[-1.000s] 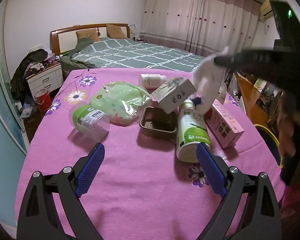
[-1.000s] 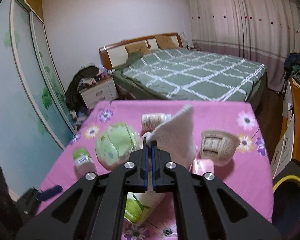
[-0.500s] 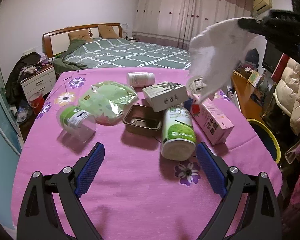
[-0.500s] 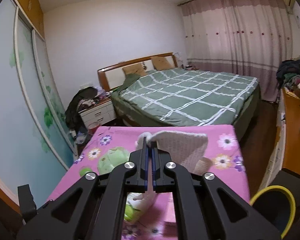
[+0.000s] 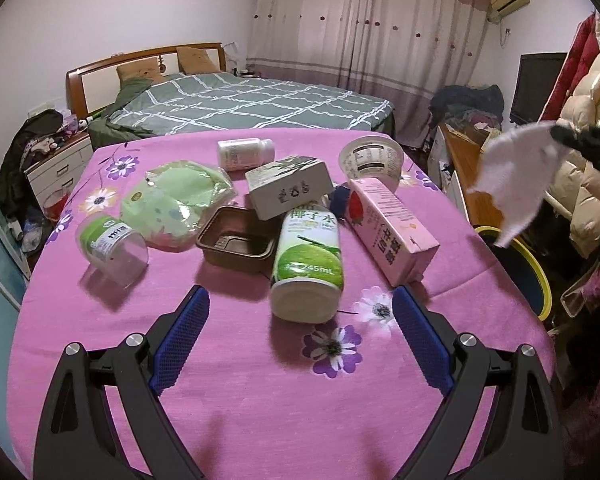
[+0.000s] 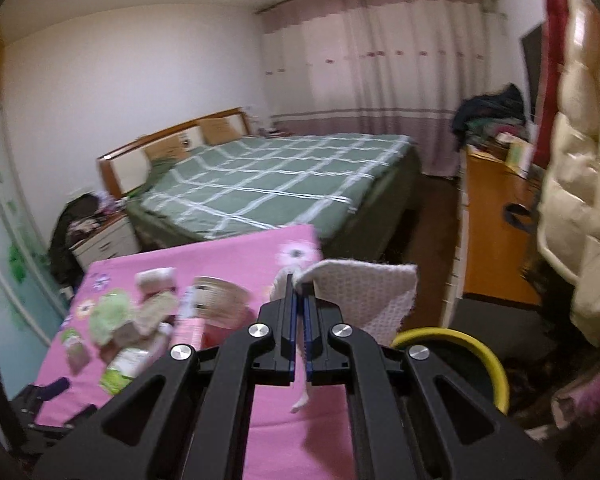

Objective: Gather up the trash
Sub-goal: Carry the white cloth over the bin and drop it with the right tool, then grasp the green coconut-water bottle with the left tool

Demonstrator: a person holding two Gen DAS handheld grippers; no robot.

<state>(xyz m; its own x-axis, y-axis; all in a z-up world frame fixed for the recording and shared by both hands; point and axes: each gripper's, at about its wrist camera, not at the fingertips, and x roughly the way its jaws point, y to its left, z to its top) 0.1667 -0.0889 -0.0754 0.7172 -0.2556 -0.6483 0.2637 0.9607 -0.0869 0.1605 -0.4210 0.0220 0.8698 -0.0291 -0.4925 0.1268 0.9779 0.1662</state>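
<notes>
On the table under the pink flowered cloth [image 5: 236, 392] lie two plastic bottles: one white and green coconut-water bottle [image 5: 307, 265] near the table's middle and one small white pill-style bottle [image 5: 244, 153] toward the far edge. There are two cartons: one pink strawberry-print carton [image 5: 392, 229] right of the coconut-water bottle and one grey-green cardboard box [image 5: 290, 191] just behind it. One brown plastic tray [image 5: 236, 245] sits left of that bottle. There are two cups: one clear plastic cup with a green label [image 5: 110, 246] at the table's left and one white paper tub [image 5: 371, 161] at its far right. One green plastic-wrapped packet [image 5: 178, 202] lies behind the tray. One white tissue [image 5: 512, 178] hangs off the table's right side, above one yellow-rimmed bin [image 5: 530, 264].
</notes>
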